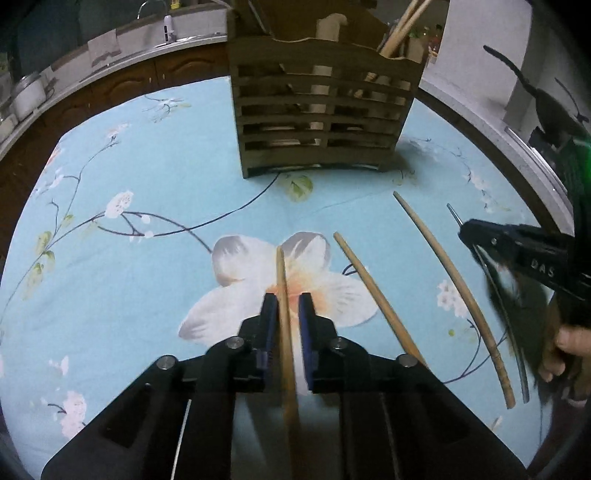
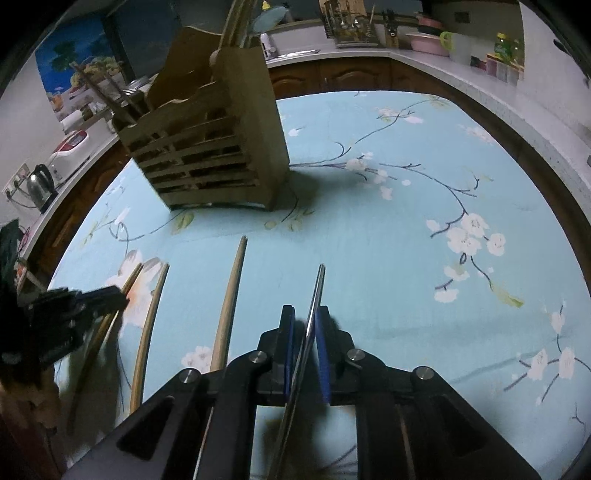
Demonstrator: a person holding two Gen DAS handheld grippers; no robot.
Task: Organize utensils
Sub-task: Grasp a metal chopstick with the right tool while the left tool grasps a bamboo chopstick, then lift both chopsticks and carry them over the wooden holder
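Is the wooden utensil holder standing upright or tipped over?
Upright. The wooden utensil holder sits flat on its base on the blue floral cloth, and chopsticks stick up from its top.

Floral blue tablecloth bears wooden utensil holder, loose chopsticks

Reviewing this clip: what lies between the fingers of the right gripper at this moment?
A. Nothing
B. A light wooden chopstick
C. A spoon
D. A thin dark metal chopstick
D: in the right wrist view a thin, dark metallic chopstick runs between the blue pads of the right gripper, while the light wooden chopsticks lie off to its side on the floral cloth.
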